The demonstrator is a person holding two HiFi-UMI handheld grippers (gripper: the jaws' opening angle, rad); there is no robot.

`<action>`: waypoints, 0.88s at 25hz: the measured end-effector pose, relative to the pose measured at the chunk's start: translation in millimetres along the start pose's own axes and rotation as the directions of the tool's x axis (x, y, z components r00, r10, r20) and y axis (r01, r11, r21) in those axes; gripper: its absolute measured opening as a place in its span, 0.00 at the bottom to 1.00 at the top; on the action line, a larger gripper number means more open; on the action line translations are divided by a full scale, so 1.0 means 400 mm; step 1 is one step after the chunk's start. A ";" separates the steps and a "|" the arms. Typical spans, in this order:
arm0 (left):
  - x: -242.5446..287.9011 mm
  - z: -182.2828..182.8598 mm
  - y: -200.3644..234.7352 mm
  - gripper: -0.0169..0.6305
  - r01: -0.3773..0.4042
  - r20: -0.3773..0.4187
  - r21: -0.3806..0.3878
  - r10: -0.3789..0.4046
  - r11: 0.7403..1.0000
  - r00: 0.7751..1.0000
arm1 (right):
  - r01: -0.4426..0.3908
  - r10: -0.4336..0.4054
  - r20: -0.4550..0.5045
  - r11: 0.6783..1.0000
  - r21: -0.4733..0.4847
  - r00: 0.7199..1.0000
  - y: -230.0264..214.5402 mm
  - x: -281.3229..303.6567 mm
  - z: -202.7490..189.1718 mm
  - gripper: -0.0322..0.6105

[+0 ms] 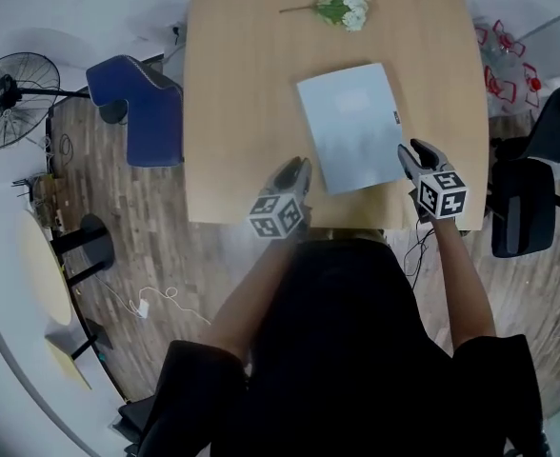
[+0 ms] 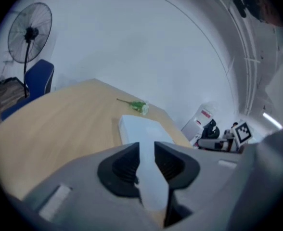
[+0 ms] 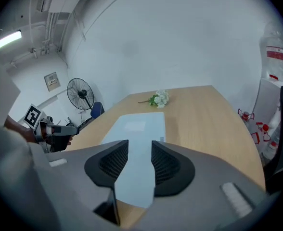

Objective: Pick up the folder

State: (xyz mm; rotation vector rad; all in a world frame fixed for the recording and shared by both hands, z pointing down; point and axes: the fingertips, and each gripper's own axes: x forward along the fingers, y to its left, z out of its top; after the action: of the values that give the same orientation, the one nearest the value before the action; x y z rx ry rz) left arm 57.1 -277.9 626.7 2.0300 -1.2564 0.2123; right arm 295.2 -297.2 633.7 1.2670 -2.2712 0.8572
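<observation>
A pale blue-grey folder [image 1: 353, 127] lies flat on the wooden table [image 1: 242, 112], its near end close to the front edge. My left gripper [image 1: 296, 167] hovers just off the folder's near left corner. My right gripper [image 1: 418, 150] sits at the folder's near right edge. In the left gripper view the jaws [image 2: 147, 146] stand slightly apart, and the folder [image 2: 144, 129] shows through the gap, farther along the table. The right gripper [image 3: 139, 143] is likewise open a little, with the folder [image 3: 136, 129] lying beyond and below it. Neither gripper has anything between its pads.
A sprig of white flowers [image 1: 345, 8] lies at the table's far side. A blue chair [image 1: 142, 108] stands by the left edge and a black office chair [image 1: 523, 203] by the right. A floor fan [image 1: 11, 98] and a round side table [image 1: 42, 269] stand at the left.
</observation>
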 end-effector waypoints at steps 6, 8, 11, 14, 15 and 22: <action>0.100 -0.086 0.050 0.36 0.050 -0.092 -0.174 -0.066 0.983 0.993 | -0.021 0.030 -0.166 0.998 0.056 0.986 -0.061 0.122 -0.081 0.45; 0.119 -0.119 0.051 0.43 0.064 -0.123 -0.248 -0.097 0.967 0.988 | -0.044 0.070 -0.230 0.992 0.114 0.971 -0.065 0.144 -0.116 0.51; 0.155 -0.155 0.062 0.53 0.087 -0.161 -0.316 -0.144 0.945 0.976 | -0.070 0.127 -0.273 0.975 0.211 0.953 -0.069 0.173 -0.141 0.61; 0.187 -0.170 0.071 0.59 0.100 -0.189 -0.335 -0.171 0.937 0.967 | -0.101 0.179 -0.274 0.955 0.277 0.945 -0.070 0.204 -0.153 0.66; 0.197 -0.174 0.068 0.59 0.107 -0.196 -0.336 -0.180 0.936 0.964 | -0.110 0.194 -0.278 0.950 0.292 0.941 -0.072 0.212 -0.157 0.68; 0.251 -0.216 0.077 0.64 0.111 -0.243 -0.374 -0.213 0.921 0.946 | -0.154 0.263 -0.343 0.937 0.313 0.902 -0.067 0.259 -0.181 0.72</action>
State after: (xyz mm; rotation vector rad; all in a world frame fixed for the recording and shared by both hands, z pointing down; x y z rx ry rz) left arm 102.2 -300.5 753.1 1.7091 -0.8703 0.1704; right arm 269.1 -322.2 757.7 0.8659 -2.0418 1.4116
